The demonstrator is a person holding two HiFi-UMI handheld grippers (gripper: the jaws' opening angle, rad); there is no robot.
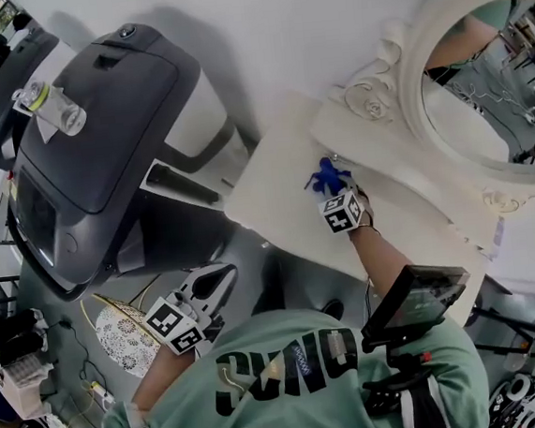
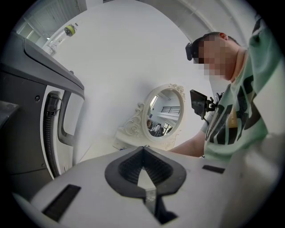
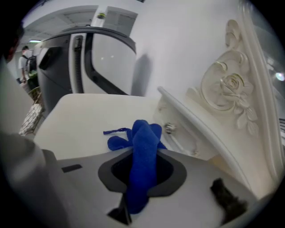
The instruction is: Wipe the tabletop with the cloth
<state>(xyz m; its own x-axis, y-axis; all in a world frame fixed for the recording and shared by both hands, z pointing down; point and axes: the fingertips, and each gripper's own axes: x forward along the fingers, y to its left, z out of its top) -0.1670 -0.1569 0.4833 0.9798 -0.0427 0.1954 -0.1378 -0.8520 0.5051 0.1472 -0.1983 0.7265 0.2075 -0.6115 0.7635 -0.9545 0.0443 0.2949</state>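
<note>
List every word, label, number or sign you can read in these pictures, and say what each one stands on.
"SUNO": large dark letters on the person's green shirt, creased, so the reading is not certain.
Label on the clear bottle atop the grey machine: too small to read.
Square markers on the left gripper and right gripper: black-and-white patterns only, no letters.

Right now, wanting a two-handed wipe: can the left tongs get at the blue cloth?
Probably yes. The left tongs, shut and empty, hang beyond the tabletop, nothing visibly between; the cloth, though, is clamped in the right tongs.
</note>
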